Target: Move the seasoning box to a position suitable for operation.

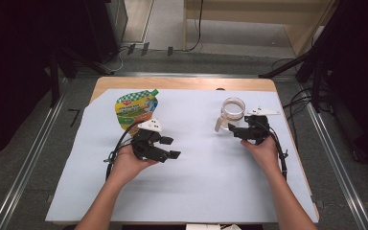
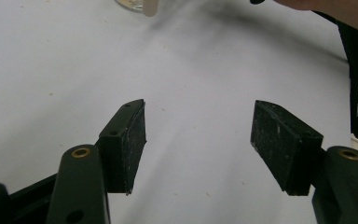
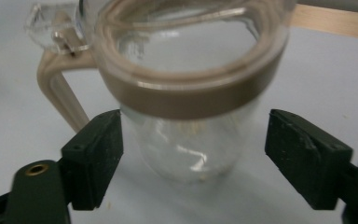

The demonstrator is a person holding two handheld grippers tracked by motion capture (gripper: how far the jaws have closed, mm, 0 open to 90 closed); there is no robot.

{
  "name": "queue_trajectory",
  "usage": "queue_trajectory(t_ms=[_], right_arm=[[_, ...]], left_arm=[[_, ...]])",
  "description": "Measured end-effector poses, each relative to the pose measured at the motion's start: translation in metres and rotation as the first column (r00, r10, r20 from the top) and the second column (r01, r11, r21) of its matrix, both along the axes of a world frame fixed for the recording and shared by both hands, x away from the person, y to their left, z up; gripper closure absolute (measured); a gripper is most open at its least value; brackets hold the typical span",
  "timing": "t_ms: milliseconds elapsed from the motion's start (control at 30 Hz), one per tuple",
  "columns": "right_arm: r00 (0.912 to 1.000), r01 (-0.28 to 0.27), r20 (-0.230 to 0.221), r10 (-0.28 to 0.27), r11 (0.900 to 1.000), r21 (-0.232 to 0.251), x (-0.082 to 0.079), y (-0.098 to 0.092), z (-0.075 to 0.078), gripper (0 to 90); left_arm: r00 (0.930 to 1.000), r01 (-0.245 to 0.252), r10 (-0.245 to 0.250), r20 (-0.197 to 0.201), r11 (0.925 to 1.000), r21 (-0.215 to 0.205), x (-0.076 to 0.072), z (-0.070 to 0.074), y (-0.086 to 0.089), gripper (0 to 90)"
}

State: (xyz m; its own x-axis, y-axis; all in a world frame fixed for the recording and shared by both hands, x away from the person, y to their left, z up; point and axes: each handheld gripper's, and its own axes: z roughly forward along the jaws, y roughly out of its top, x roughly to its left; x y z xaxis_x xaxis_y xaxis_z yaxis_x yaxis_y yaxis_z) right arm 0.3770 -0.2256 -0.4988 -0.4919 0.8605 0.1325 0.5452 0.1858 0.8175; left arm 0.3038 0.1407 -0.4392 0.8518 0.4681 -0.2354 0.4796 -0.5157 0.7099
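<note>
A clear glass jug (image 1: pixel 232 112) with a beige rim band and beige handle (image 3: pixel 60 93) stands upright at the right of the table. My right gripper (image 1: pixel 234 130) is level with it from the near side. In the right gripper view the jug (image 3: pixel 191 93) sits between the jaws of the right gripper (image 3: pixel 193 158); the left pad is at the glass and the right pad stands clear of it. My left gripper (image 1: pixel 171 147) is at the table's middle left, its jaws pointing right. In its own view the left gripper (image 2: pixel 198 144) is open over bare mat, with nothing between its pads.
A green and yellow spouted pouch (image 1: pixel 135 109) lies on the pale mat (image 1: pixel 196 182) behind my left hand. The mat covers most of a wooden table (image 1: pixel 182 84). Bare mat lies between the two grippers. Cables trail from both grippers towards the near edge.
</note>
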Motion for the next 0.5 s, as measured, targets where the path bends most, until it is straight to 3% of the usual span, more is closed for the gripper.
queue_trajectory(t_ms=[33, 100, 400, 500], right_arm=[[0.9999, -0.010, -0.002, 0.010, 0.999, 0.047, 0.007, 0.003, -0.003, 15.4], [0.9998, -0.015, 0.010, 0.014, 0.998, 0.054, 0.013, 0.006, -0.006, 12.3], [0.9936, -0.001, 0.113, 0.000, 1.000, 0.016, 0.027, 0.022, -0.017, 10.9], [0.9932, 0.003, 0.117, -0.003, 1.000, 0.003, 0.025, 0.023, -0.016, 11.7]], left_arm=[[1.0000, -0.001, 0.001, -0.002, 1.0000, -0.002, 0.000, 0.000, 0.000, 36.0], [1.0000, 0.002, -0.002, 0.000, 1.0000, 0.002, 0.000, -0.001, -0.001, 36.0], [1.0000, -0.008, 0.008, 0.002, 0.9999, -0.008, 0.001, -0.001, 0.001, 36.6], [1.0000, -0.004, 0.004, 0.001, 0.9999, -0.013, 0.001, -0.002, 0.001, 36.6]])
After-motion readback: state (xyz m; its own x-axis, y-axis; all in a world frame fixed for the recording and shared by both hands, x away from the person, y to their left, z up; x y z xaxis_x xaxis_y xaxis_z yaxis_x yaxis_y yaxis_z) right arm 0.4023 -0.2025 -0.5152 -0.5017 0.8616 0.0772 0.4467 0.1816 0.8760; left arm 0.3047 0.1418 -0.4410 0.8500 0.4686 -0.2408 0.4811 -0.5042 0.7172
